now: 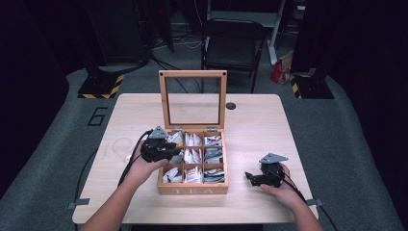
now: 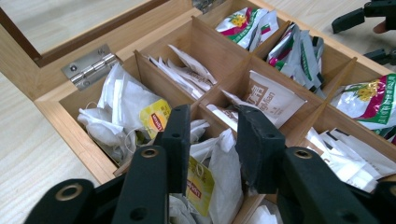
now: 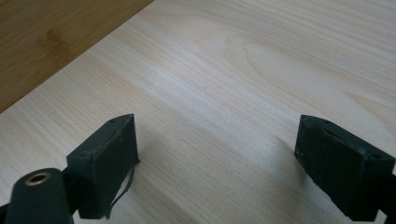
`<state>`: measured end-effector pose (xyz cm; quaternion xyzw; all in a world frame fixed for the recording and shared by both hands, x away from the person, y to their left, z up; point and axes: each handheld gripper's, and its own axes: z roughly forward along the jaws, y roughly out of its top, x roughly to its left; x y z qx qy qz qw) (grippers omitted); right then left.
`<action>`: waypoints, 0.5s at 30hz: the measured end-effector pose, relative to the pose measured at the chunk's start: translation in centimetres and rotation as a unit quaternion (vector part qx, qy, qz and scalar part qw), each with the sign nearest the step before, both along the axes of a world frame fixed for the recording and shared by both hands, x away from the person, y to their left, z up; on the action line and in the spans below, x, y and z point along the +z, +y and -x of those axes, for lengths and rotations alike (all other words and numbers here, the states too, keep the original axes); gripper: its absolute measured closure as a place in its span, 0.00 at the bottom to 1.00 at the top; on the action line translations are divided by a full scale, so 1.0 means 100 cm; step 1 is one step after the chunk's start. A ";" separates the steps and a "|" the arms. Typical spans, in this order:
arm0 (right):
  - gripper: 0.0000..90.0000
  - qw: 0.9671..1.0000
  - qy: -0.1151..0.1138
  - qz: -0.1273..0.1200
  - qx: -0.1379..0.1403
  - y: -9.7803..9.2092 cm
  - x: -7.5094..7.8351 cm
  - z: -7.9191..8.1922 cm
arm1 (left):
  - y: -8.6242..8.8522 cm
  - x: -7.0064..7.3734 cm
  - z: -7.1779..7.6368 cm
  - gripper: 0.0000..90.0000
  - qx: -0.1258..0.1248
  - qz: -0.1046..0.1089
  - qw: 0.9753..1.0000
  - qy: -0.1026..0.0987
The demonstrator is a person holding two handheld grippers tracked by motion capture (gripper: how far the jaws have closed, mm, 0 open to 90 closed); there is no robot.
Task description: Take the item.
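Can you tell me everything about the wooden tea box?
The tea box is light wood with TEA lettered on its front. Its lid, a wooden frame around a clear pane, stands open and upright on metal hinges. Inside, wooden dividers make nine compartments filled with white and colourful tea bags. It sits mid-table, and the left gripper reaches over its left side.

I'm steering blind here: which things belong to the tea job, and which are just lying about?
In the job:
tea box, lid up
tea bags in its compartments
left gripper, jaws over the bags

Lying about:
right gripper, open above bare table
folding chair
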<state>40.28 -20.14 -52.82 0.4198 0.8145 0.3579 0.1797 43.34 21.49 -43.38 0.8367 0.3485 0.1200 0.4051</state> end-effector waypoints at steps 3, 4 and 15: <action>0.14 1.000 0.000 0.000 0.001 0.000 0.000 0.000 | 0.001 -0.002 -0.001 0.76 -0.002 -0.001 1.000 -0.002; 0.14 1.000 0.000 0.000 0.000 0.000 0.000 0.000 | 0.000 -0.002 -0.001 0.76 0.001 0.003 1.000 0.003; 0.14 1.000 0.000 0.000 0.000 0.000 0.000 0.000 | -0.002 -0.005 -0.002 0.81 -0.005 0.002 1.000 0.009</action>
